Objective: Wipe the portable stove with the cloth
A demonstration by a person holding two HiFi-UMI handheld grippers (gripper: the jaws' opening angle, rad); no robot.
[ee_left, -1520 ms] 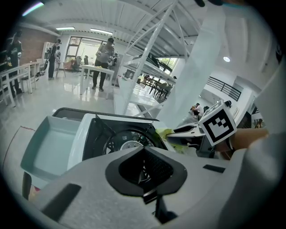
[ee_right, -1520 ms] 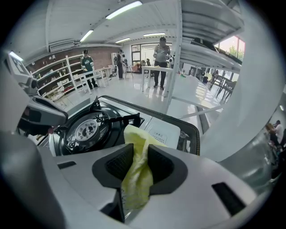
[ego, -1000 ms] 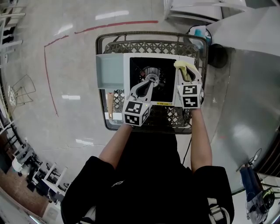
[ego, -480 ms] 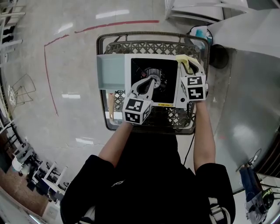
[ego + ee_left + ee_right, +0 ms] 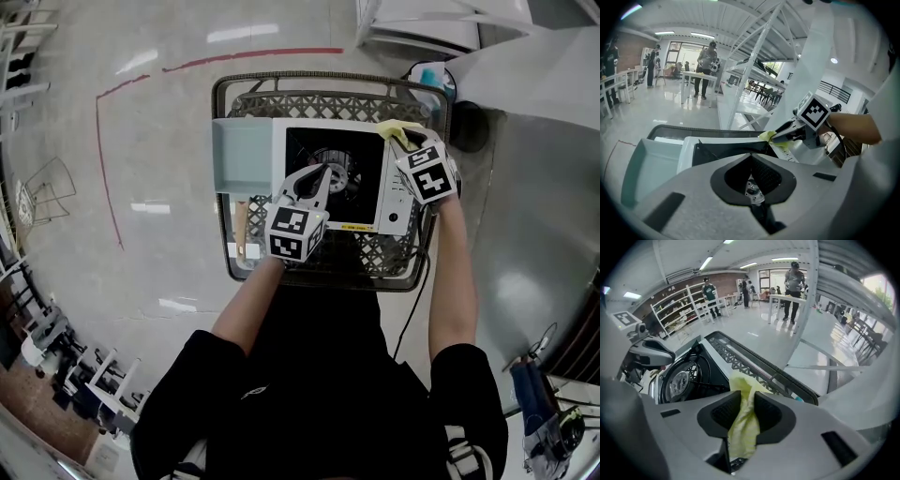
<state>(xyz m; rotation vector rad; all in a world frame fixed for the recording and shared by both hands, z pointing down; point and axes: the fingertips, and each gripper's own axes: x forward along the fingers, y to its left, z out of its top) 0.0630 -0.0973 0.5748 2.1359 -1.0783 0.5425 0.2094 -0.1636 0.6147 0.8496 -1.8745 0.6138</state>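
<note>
Jaws, right gripper (image 5: 742, 398): just been closing; clamped on the crumpled yellow cloth (image 5: 743, 427), which fills the gap between them.
Jaws, left gripper (image 5: 750, 157): tips together, nothing held.
Cloth position: at the far right corner of the white portable stove (image 5: 278, 159).
Left gripper position: above the stove's round black burner (image 5: 339, 169).
Support: dark wire basket (image 5: 328, 98).

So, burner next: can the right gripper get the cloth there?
Probably yes: the right gripper, fingers just closed further on the cloth, is at the stove's corner; the burner is close, though the left gripper is over it.
</note>
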